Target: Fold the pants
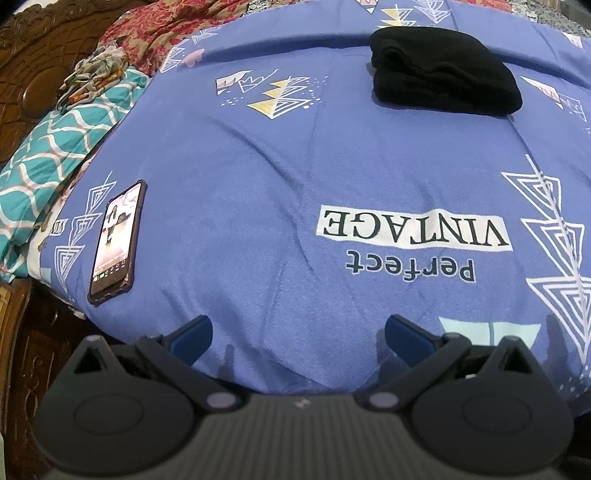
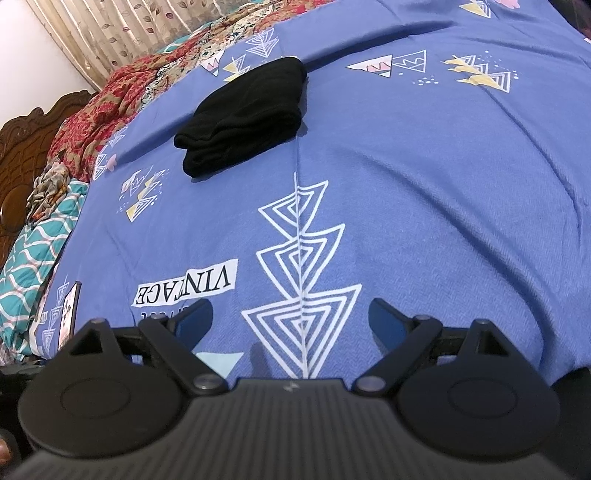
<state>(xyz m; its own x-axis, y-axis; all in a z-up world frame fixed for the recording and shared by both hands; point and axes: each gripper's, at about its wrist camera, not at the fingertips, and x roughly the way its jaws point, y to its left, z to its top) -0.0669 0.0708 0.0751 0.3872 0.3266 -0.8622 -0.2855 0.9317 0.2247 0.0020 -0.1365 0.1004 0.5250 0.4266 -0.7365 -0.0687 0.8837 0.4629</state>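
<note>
Black pants [image 1: 443, 70] lie folded into a compact stacked bundle on the blue printed bedspread [image 1: 277, 166], far ahead and to the right in the left wrist view. The same pants [image 2: 243, 114] sit up and left of centre in the right wrist view. My left gripper [image 1: 297, 330] is open near the bed's front edge, its blue-padded fingers wide apart with only bedspread between them. My right gripper [image 2: 291, 314] is also open, hovering over a white triangle print, well short of the pants.
A phone [image 1: 116, 242] with a lit screen lies on the bedspread at the left. Teal patterned fabric [image 1: 48, 166] and red floral bedding [image 1: 155, 29] are heaped along the left side, against a carved wooden headboard [image 2: 22, 147]. A curtain [image 2: 122, 26] hangs behind.
</note>
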